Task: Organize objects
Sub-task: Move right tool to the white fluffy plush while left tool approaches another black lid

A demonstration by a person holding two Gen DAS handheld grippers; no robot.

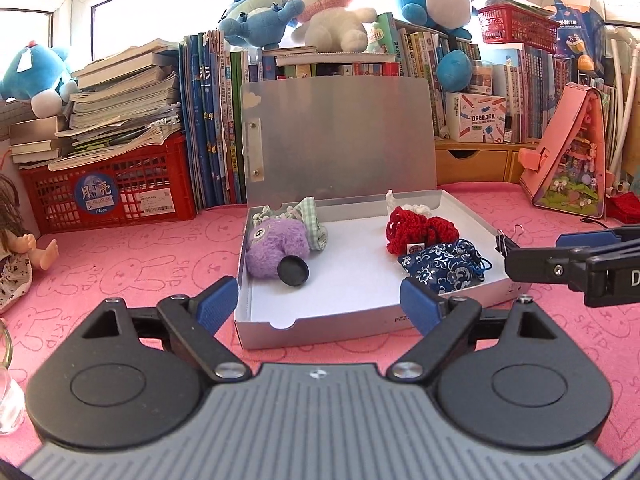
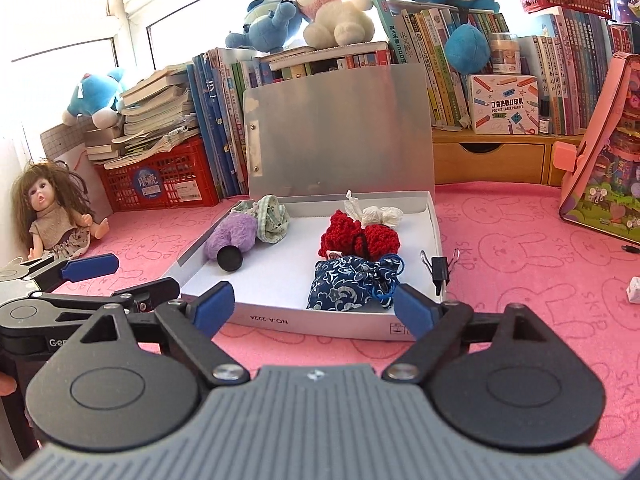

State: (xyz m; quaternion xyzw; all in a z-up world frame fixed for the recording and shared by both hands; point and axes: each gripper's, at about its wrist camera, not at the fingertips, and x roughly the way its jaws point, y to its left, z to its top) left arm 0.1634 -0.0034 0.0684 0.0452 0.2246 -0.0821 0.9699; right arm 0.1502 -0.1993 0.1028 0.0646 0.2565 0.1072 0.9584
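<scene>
Both hand-held grippers are wide open and hold nothing: the left hand-held gripper [image 1: 316, 304] and the right hand-held gripper [image 2: 314, 306] hang just before the front wall of the white box [image 1: 360, 276], which stands on the pink counter [image 1: 120, 272] with its grey lid [image 1: 340, 136] raised upright behind it.

Inside the box, on the left, lie a purple plush toy [image 1: 274, 250] with a black round disc [image 1: 293, 272] and a green checked cloth [image 1: 314, 220] touching it. On the right lie a red knitted piece [image 1: 420, 230], a white crumpled item [image 2: 378, 214] behind it, and a blue flowered pouch [image 1: 444, 264] near the front wall.

I think the risks are these. The lid seems only to lean, so a push on the box could drop it onto the things or onto a gripper. The pouch is very close to the front wall, and a finger that comes in low could catch its cord [image 2: 394, 280] or move the whole box. The two grippers are also near each other and could collide.

Only the right wrist view shows the black binder clip [image 2: 440, 270] clearly, on the right wall of the box, and also the doll's [image 2: 52, 216] whole figure and a small white thing [image 2: 633, 290] on the counter. The left wrist view shows the glass object [image 1: 8, 396] at its left edge, which the other view does not.
</scene>
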